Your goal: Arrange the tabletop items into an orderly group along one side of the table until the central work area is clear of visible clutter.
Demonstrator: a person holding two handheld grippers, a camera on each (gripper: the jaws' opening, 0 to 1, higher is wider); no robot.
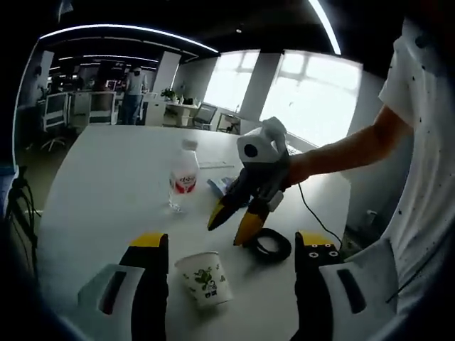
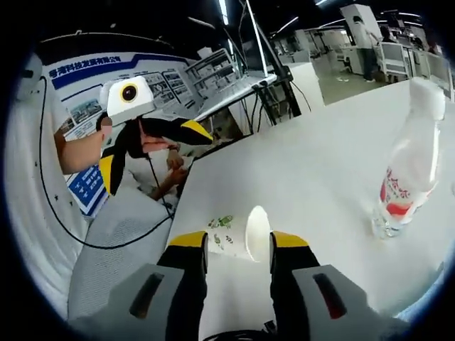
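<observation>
Up close in the left gripper view, the white paper cup with green leaf print [image 1: 204,278] stands upright on the white table [image 1: 106,192], between the left hand-held gripper [image 1: 231,249] jaws, which are spread wide apart and not touching it. At about 11 o'clock from the cup stands the clear plastic water bottle with a red label [image 1: 183,175], well apart. The right hand-held gripper [image 1: 233,226] reaches in from 2 o'clock, its yellow-tipped jaws parted, with a black coiled cable [image 1: 270,245] just beside them. In the right gripper view, the cup [image 2: 242,233] sits between the right hand-held gripper [image 2: 238,245] jaws, contact unclear; the bottle [image 2: 409,170] lies at 2 o'clock.
</observation>
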